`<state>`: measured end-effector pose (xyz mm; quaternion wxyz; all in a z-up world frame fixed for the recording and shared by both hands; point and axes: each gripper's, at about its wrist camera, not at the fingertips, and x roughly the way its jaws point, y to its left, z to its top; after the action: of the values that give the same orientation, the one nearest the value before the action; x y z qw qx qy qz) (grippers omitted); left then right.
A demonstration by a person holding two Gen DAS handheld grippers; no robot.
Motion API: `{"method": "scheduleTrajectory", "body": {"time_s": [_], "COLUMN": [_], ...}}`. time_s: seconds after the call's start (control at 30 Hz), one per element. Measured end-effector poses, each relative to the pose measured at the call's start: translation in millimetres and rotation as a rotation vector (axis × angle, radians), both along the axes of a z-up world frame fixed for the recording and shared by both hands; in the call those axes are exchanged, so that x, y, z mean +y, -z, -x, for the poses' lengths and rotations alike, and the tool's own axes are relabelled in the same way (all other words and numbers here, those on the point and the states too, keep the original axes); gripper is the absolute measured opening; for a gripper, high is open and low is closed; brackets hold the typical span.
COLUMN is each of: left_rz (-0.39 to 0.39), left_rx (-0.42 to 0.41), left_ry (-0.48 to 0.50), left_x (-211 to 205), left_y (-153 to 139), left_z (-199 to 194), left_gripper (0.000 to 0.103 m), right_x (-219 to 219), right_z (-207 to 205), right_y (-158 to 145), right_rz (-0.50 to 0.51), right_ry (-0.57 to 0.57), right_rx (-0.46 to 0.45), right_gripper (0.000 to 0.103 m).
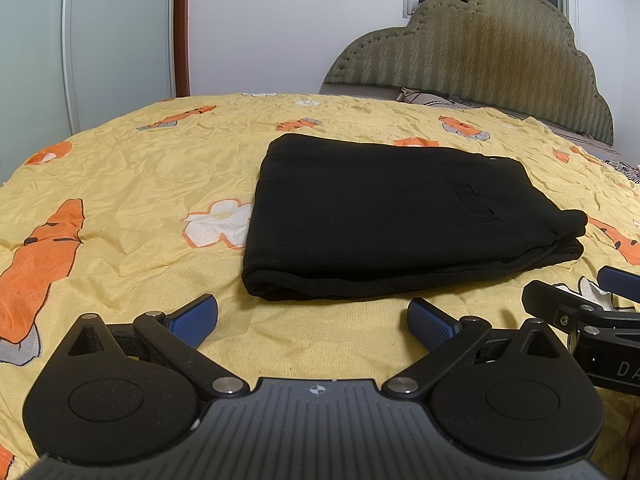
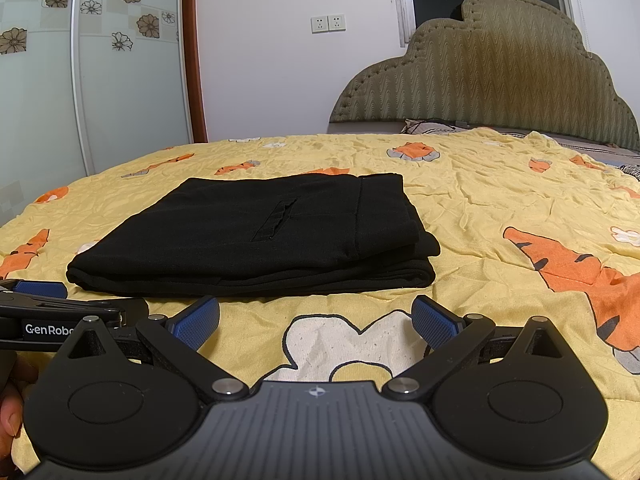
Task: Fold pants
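Observation:
Black pants (image 1: 384, 216) lie folded into a compact stacked rectangle on the yellow bedspread; a back pocket slit faces up. In the right wrist view the same folded pants (image 2: 256, 240) sit just ahead and to the left. My left gripper (image 1: 313, 320) is open, its blue pads wide apart, hovering just short of the pants' near edge and holding nothing. My right gripper (image 2: 316, 320) is also open and empty, over a white flower print near the pants' right corner. Each gripper shows at the edge of the other's view: the right gripper (image 1: 580, 300) and the left gripper (image 2: 60, 312).
The yellow bedspread (image 1: 120, 168) with orange tigers and white flowers covers the bed. A padded olive headboard (image 1: 492, 56) stands at the back right, with a pillow edge below it. A wardrobe door (image 2: 120, 80) and a white wall with sockets lie beyond. A hand (image 2: 8, 420) shows at lower left.

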<state>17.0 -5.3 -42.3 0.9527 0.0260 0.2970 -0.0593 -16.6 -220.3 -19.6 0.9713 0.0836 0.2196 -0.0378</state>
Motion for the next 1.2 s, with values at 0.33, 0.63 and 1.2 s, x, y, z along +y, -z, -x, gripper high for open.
{"method": "scheduleTrajectory", "body": {"time_s": [0.33,0.63,1.2], "left_rz": [0.0,-0.001,-0.005], "left_rx": [0.0,0.001,0.014], "left_ry": [0.0,0.0,0.007], "left_x": [0.0,0.0,1.3], "left_y": [-0.1,-0.1,0.2], "left_z": [-0.2,-0.3,-1.7], "left_gripper": [0.102,0.102,0.103], "right_x": [-0.1,0.1,-8.6], "right_z": [-0.3,-0.6,-1.0], "right_y": [0.1,0.2,-2.6], "right_rz": [0.0,0.0,-0.046], "right_ry": [0.0,0.0,-0.039], "right_rx": [0.0,0.001,0.038], "right_gripper": [0.103,0.103,0.103]}}
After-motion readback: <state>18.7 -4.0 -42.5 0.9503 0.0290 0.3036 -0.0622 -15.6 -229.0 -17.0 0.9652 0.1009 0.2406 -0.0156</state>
